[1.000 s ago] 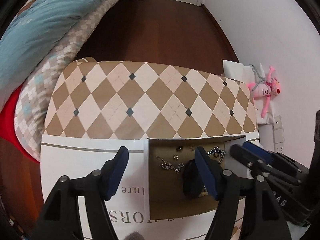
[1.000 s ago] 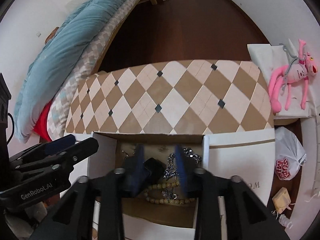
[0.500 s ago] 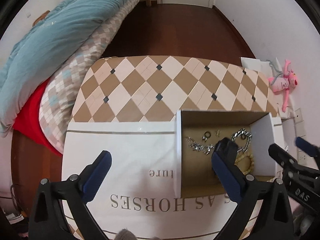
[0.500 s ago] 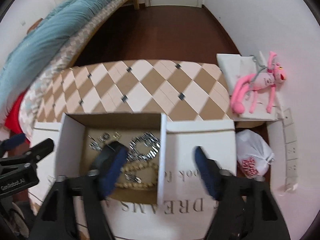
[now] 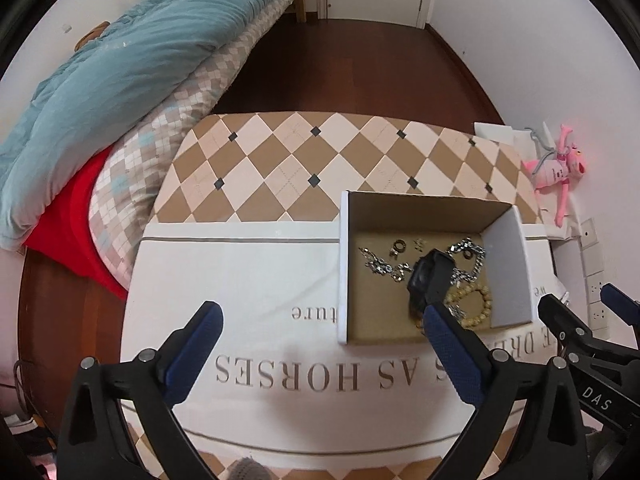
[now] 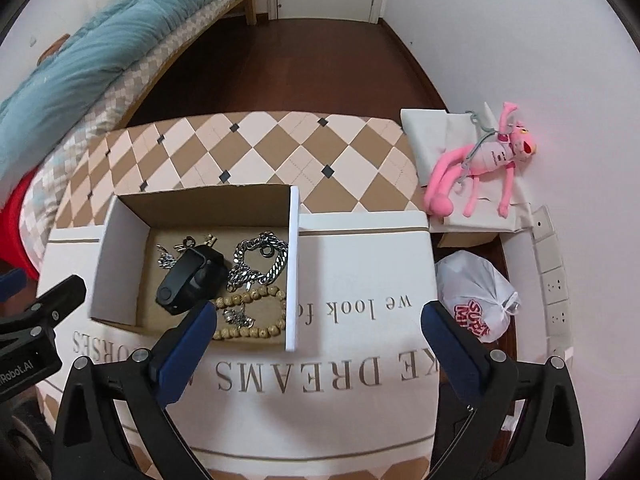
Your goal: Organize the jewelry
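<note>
The white cloth (image 6: pixel 360 360) on the table read upside down: "we look fo", "DREAMS", and, in the left view, "AS HORSES" and "ture". At three o'clock the white plastic bag (image 6: pixel 476 300) bore red "SUPER" lettering, partly hidden. The left hand-held gripper (image 6: pixel 24 344) showed "Robot.AI"; the right hand-held gripper (image 5: pixel 592 376) showed "DAS".

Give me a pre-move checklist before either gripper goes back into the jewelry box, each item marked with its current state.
1. Left gripper open and holding nothing: ok.
2. Right gripper open and holding nothing: ok.
3. Both grippers outside the cardboard box, above the white cloth: ok.
4. Black fitness band free to lift: not ok, it lies across the thin silver chain.
5. Chunky silver chain separate from the wooden bead bracelet: cannot tell, they lie close together.
6. Small earrings countable: cannot tell, too small.
</note>
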{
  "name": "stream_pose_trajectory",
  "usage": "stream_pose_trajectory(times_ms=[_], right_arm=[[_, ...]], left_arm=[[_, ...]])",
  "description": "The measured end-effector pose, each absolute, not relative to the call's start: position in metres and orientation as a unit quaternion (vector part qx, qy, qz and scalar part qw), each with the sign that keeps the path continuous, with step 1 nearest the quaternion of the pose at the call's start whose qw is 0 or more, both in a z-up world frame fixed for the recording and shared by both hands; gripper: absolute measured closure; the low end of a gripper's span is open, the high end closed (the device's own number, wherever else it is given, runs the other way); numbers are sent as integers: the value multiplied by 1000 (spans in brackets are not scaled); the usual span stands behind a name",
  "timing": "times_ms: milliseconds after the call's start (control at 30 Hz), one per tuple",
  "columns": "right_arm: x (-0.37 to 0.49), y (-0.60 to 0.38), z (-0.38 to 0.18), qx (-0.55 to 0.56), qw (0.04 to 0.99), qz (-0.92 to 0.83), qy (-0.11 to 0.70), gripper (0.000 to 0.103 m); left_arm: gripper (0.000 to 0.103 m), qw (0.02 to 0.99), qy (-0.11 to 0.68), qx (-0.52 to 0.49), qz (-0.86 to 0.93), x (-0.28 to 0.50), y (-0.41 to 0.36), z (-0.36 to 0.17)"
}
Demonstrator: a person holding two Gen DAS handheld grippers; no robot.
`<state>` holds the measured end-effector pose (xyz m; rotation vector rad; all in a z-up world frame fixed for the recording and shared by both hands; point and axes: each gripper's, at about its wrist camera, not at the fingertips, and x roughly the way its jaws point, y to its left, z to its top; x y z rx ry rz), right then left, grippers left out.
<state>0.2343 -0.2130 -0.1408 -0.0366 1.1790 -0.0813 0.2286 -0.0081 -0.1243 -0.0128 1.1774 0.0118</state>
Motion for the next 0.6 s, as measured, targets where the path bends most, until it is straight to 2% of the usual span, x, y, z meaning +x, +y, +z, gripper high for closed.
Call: stream_pose_trajectory(times_ms=[600], right_arm=[[119, -206, 2, -4, 898, -41, 438, 0]], left_arm=[[1, 892, 452, -16, -19, 122, -7, 3]])
